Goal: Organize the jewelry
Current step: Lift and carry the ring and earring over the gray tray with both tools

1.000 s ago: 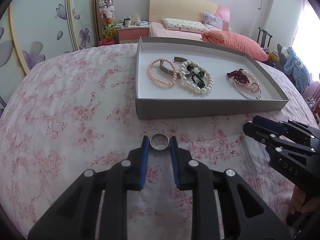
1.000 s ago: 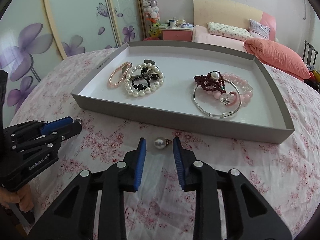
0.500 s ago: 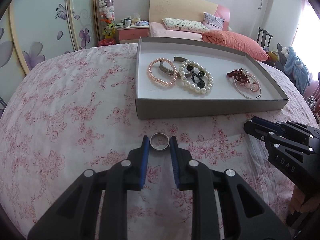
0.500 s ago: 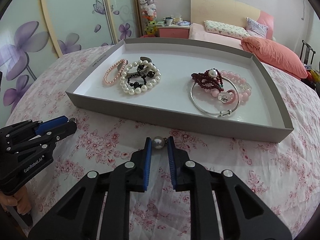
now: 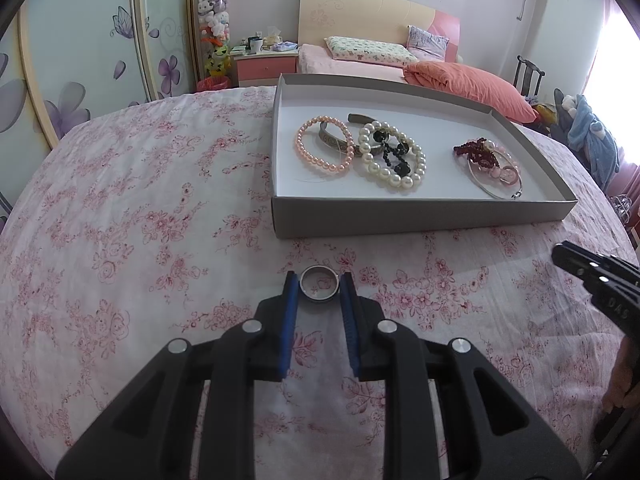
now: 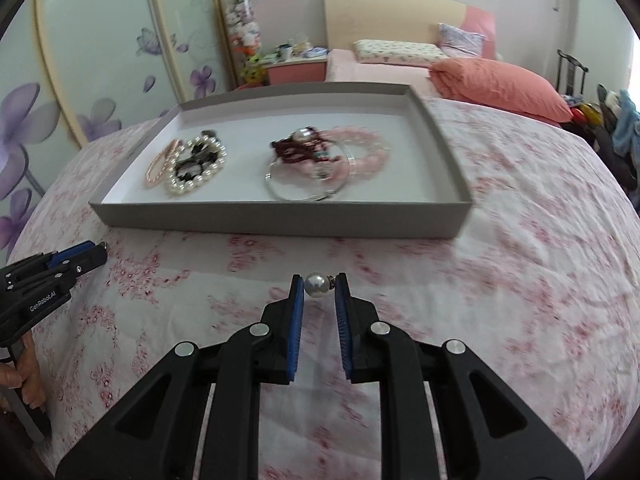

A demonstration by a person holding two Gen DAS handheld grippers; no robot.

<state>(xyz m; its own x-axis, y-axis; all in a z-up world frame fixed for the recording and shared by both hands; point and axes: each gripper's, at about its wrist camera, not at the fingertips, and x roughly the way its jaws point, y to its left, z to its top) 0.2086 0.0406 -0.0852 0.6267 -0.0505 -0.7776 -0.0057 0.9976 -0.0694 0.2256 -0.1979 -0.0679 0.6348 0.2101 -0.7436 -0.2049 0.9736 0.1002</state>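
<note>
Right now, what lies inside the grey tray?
Inside the grey tray: a pink bead bracelet, a white pearl bracelet over black beads, and a silver bangle. What the piles cover cannot be seen.

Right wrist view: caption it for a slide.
Right gripper pinches a pearl earring above the floral bedspread, facing the grey jewelry tray.

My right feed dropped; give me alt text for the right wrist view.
The right gripper pinches a pearl above the floral cloth. Beyond lies a grey tray of bracelets, blurred. The left gripper shows at far left.
</note>
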